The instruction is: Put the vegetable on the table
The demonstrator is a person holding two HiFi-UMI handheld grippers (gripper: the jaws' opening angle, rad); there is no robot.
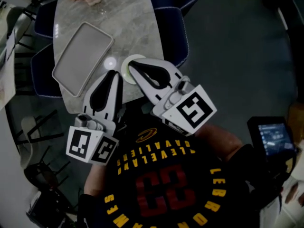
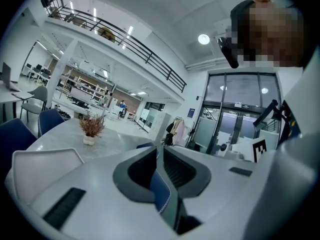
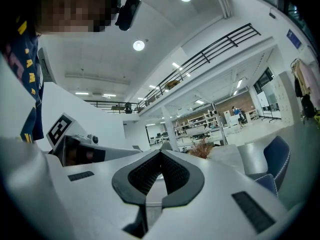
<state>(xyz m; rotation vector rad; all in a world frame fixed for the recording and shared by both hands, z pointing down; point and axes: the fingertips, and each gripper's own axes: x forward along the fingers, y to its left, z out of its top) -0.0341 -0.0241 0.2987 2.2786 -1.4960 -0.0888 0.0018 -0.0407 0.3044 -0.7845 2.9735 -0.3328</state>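
Your dark jersey (image 1: 156, 184) fills the bottom of the head view, and you hold both tools just in front of it. Your left gripper (image 1: 114, 72) has its jaws drawn together on nothing. Your right gripper (image 1: 131, 63) is the same, tips meeting and empty. Those tips overlap a pale round object (image 1: 136, 57) at the near edge of the marble table (image 1: 133, 13), beside a white tray (image 1: 80, 56). Where the vegetable lies cannot be told.

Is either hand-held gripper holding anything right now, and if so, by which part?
Nothing is held. The left hand-held gripper and the right hand-held gripper each have their jaws drawn together with nothing between them.
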